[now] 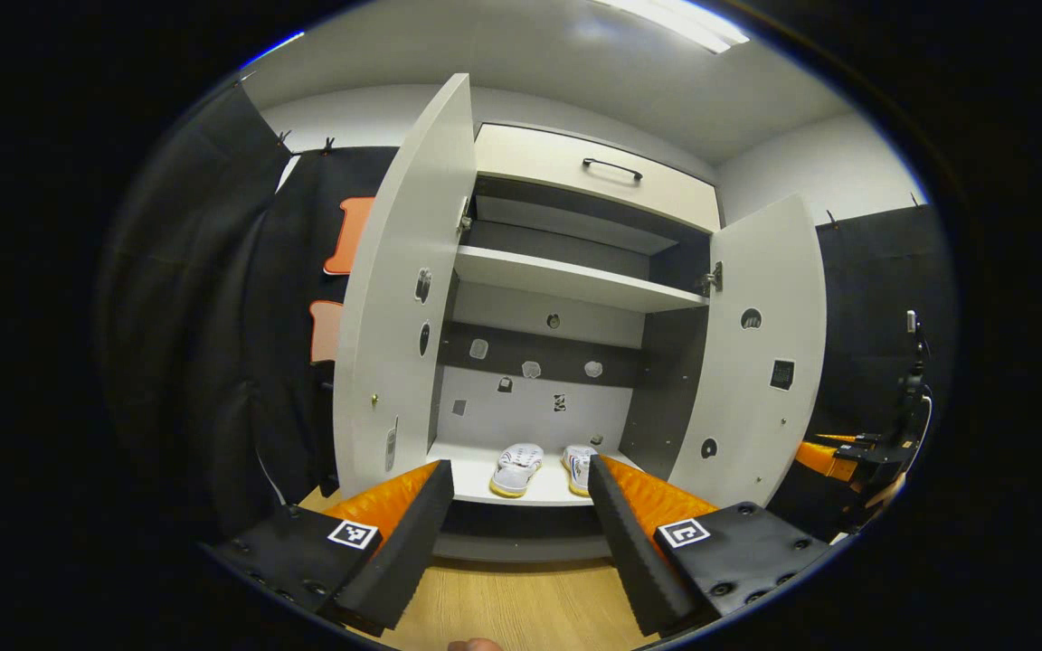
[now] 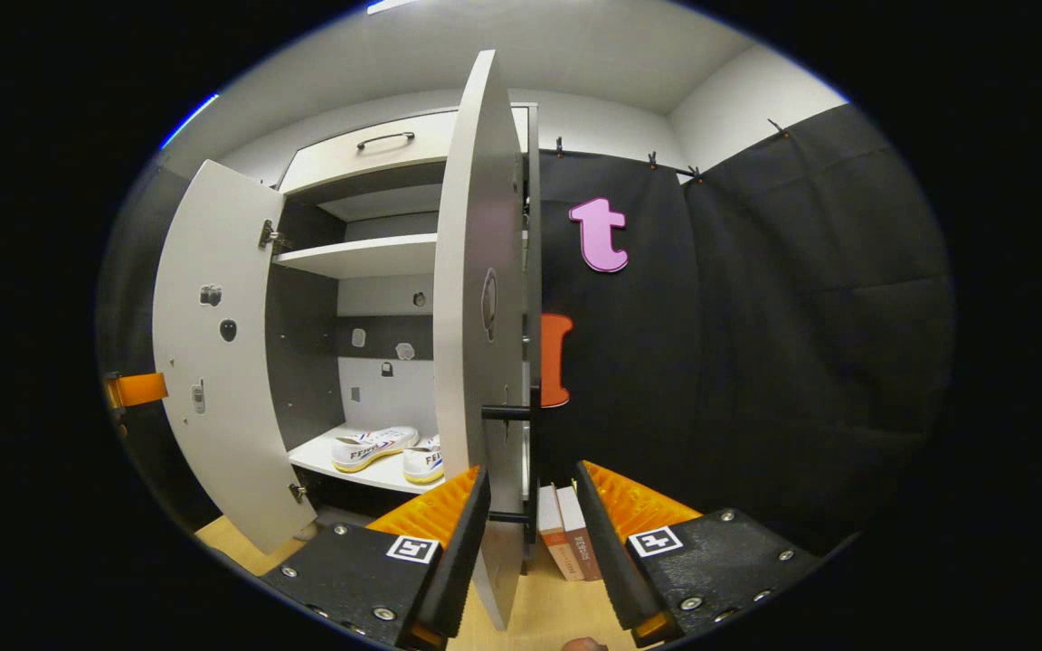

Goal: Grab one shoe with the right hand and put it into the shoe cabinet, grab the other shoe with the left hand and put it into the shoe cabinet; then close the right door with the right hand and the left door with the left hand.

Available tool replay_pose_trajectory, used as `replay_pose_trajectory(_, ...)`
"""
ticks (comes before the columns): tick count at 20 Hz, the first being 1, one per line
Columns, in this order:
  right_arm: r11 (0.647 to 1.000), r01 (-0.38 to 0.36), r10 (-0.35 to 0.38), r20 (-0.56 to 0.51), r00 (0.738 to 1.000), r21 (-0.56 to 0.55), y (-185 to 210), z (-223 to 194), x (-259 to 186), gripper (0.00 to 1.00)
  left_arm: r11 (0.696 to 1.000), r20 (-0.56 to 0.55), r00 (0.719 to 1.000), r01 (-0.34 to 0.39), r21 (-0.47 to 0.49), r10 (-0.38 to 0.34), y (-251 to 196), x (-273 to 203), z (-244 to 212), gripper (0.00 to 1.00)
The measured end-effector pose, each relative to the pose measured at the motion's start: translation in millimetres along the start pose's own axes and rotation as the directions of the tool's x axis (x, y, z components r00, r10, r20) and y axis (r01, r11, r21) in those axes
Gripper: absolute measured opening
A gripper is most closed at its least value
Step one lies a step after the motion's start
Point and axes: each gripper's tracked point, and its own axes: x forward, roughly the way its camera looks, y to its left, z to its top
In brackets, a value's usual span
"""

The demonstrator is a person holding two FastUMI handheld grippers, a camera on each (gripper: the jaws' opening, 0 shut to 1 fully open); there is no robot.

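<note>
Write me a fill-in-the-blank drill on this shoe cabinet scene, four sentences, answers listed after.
1. Both white shoes stand on the cabinet's ____ shelf.
2. The left door and the right door are both ____.
3. The right gripper has its open fingers on either side of the right door's ____.
4. The left gripper is open and holds ____.

Answers: bottom; open; edge; nothing
</note>
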Motion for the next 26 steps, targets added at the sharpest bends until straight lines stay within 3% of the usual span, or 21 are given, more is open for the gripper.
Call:
replay_pose_trajectory(1, 1.0, -0.027, 0.027, 0.0, 1.0, 0.006, 9.8, -0.1, 2.3, 0.52, 1.0, -0.001, 1.0, 0.001, 0.002, -0.001, -0.6, 0.4, -0.1, 0.96)
replay_pose_trajectory(2, 0.999, -0.052, 0.052, 0.001, 0.999, 0.01, 19.8, -0.5, 5.1, 0.62, 1.0, -0.002, 1.0, 0.002, 0.004, -0.002, -0.2, 1.0, 0.2, 0.96)
replay_pose_trajectory(5, 0.992, -0.117, 0.117, 0.002, 0.993, 0.049, 40.0, -1.4, 11.4, 0.64, 1.0, 0.004, 1.0, -0.003, 0.005, 0.003, 5.0, -3.1, 2.6, 0.96)
replay_pose_trajectory(9, 0.991, -0.127, 0.127, -0.012, 0.992, 0.036, 52.3, -9.3, 32.7, 0.63, 0.999, 0.01, 0.999, -0.033, 0.027, 0.033, 21.2, -12.0, 5.1, 0.96)
replay_pose_trajectory(14, 0.977, -0.192, 0.194, -0.015, 0.981, 0.096, 80.9, -14.3, 49.5, 0.63, 0.998, 0.003, 0.998, -0.062, 0.019, 0.062, 35.5, -17.3, 6.1, 0.96)
replay_pose_trajectory(15, 0.977, -0.19, 0.192, -0.012, 0.981, 0.097, 84.1, -15.0, 55.9, 0.55, 0.998, 0.003, 0.998, -0.067, 0.021, 0.067, 38.4, -18.4, 6.1, 0.97)
replay_pose_trajectory(16, 0.976, -0.192, 0.195, -0.013, 0.981, 0.104, 89.6, -17.2, 63.6, 0.69, 0.997, 0.003, 0.997, -0.071, 0.023, 0.071, 42.5, -18.6, 6.1, 0.96)
replay_pose_trajectory(17, 0.972, -0.199, 0.203, -0.021, 0.979, 0.121, 99.6, -20.9, 72.2, 0.75, 0.997, 0.002, 0.997, -0.074, 0.025, 0.074, 45.5, -18.5, 6.4, 0.97)
replay_pose_trajectory(18, 0.97, -0.204, 0.209, -0.028, 0.978, 0.131, 106.9, -24.8, 81.4, 0.92, 0.997, 0.0, 0.997, -0.075, 0.025, 0.075, 47.7, -19.6, 6.4, 0.97)
replay_pose_trajectory(25, 0.981, -0.129, 0.136, -0.041, 0.99, 0.146, 139.2, -39.2, 139.9, 0.95, 0.993, -0.002, 0.994, -0.111, 0.042, 0.111, 69.9, -25.7, 9.7, 0.94)
replay_pose_trajectory(26, 0.983, -0.118, 0.124, -0.033, 0.992, 0.142, 142.3, -39.0, 142.3, 1.0, 0.992, -0.001, 0.993, -0.117, 0.047, 0.117, 74.0, -28.5, 10.0, 0.96)
